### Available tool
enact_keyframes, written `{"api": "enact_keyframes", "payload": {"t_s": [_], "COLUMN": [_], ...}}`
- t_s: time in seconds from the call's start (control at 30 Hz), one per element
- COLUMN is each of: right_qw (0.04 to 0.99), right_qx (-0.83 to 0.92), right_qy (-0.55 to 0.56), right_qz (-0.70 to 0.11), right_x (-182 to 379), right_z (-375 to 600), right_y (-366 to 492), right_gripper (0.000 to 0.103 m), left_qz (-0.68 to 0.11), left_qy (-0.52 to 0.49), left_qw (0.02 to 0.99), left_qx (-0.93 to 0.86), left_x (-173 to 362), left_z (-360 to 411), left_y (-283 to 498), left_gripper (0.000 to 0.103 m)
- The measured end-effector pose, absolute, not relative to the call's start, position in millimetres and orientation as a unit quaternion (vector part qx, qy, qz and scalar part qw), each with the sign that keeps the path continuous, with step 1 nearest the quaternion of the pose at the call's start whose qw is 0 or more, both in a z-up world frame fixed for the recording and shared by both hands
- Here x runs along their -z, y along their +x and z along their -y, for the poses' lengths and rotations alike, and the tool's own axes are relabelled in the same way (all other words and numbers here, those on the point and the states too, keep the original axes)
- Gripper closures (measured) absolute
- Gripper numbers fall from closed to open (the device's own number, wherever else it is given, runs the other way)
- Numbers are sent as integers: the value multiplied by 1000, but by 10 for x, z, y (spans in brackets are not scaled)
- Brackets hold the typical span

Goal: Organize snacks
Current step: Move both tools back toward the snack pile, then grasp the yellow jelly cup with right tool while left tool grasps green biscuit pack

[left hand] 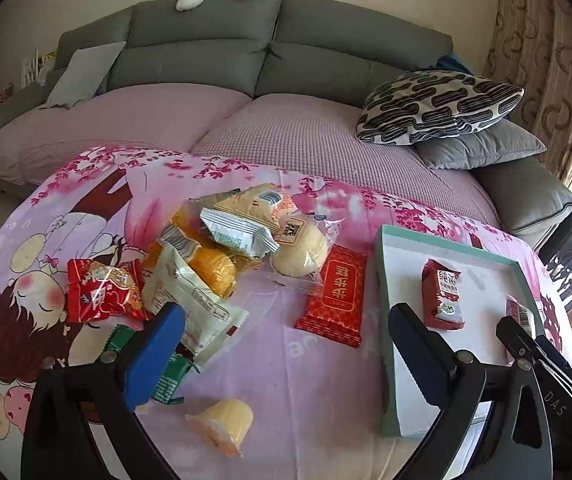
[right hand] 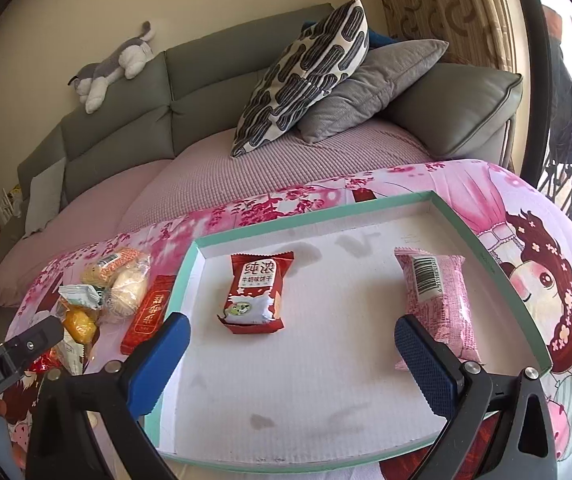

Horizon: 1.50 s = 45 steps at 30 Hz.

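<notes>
Red biscuit packet (right hand: 254,293) lengthwise up teal tray (right hand: 497,264), both tongs (left hand: 286,344) (right hand: 291,356) released, empty

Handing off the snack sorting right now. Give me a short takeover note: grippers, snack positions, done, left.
Left gripper: open, empty, over the cloth beside the snack pile.
Right gripper: open, empty, over the tray.
Done: red biscuit packet and pink packet lie in the tray.
Left: the pile, flat red packet, red bag, jelly cup, all outside the tray.
</notes>
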State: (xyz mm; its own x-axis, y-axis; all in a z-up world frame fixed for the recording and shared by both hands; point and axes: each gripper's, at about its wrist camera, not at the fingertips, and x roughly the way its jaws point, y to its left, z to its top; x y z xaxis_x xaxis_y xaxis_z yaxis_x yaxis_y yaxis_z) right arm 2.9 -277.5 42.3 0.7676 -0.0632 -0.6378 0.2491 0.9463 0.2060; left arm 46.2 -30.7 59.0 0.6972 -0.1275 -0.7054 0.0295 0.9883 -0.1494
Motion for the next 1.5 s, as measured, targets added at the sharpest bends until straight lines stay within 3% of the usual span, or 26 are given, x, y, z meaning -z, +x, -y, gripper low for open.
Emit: {"api": "enact_keyframes", "payload": {"t_s": [0.57,1.17,1.5], "right_qw": [928,890,882], "right_qx": [-29,-116,-129], "right_qy": [96,9,0], "right_qz": [-359,-440,-453], "right_x": [-448,-2,186], "right_z": [1769,890,700], "right_y": [137,53,157], "right_gripper": [0,0,10], "left_qz": [-438,-485,-507], "left_qy": [-101,-155,-158], "left_qw": [893,860,847], "left_qx": [-22,-19,-7], "left_x": [-412,-37,108], "left_z": [-586,-952,-923], "left_y": [305,269,392], "left_gripper": [2,2,2]}}
